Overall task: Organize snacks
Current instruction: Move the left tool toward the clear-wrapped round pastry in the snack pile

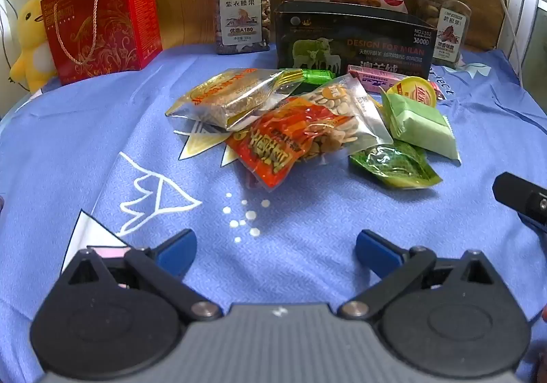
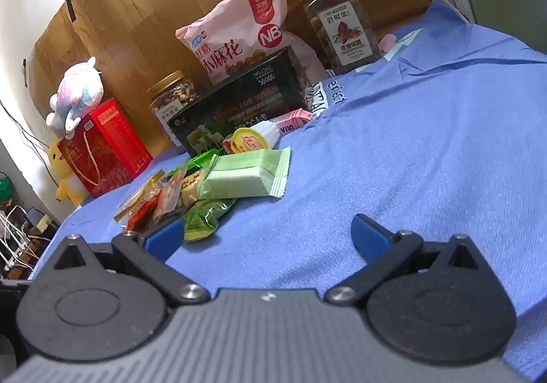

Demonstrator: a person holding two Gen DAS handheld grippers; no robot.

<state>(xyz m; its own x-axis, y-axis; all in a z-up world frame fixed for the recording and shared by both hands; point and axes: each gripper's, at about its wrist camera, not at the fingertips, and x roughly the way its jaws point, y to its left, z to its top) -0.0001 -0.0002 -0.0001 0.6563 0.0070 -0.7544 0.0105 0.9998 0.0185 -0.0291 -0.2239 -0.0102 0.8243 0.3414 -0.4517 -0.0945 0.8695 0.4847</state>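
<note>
The left tongs [image 1: 276,248] are spread wide and hold nothing, their blue pads [image 1: 177,251] hovering over a bare stretch of the blue cloth [image 1: 102,130] that covers the bench. Straight ahead of them, with open cloth between, lies the loose pile of snacks: a clear packet of sesame bars [image 1: 227,97] furthest left, an orange-red packet [image 1: 273,147] nearest the tongs and overlapping a clear bag of pale nuts [image 1: 342,119], a dark green pouch [image 1: 393,164] ahead and to the right, and a pale green wrapped bar [image 1: 422,124] just beyond it. Behind the pile a black box [image 1: 352,41] stands like a wall, with a red gift box [image 1: 102,20] well to the left and a nut jar [image 1: 242,10] between them. To the far right the black tip of the right tongs [image 1: 521,196] enters at the frame edge. The right tongs [image 2: 268,236] are likewise wide open and empty; the pile sits ahead and to their left, the dark green pouch [image 2: 205,217] just beside the left pad [image 2: 164,241], the pale green wrapped bar [image 2: 244,176] further on. Ahead and to the right of these tongs the blue cloth [image 2: 427,143] runs bare to its far edge, where a second jar [image 2: 342,25] stands.
</note>
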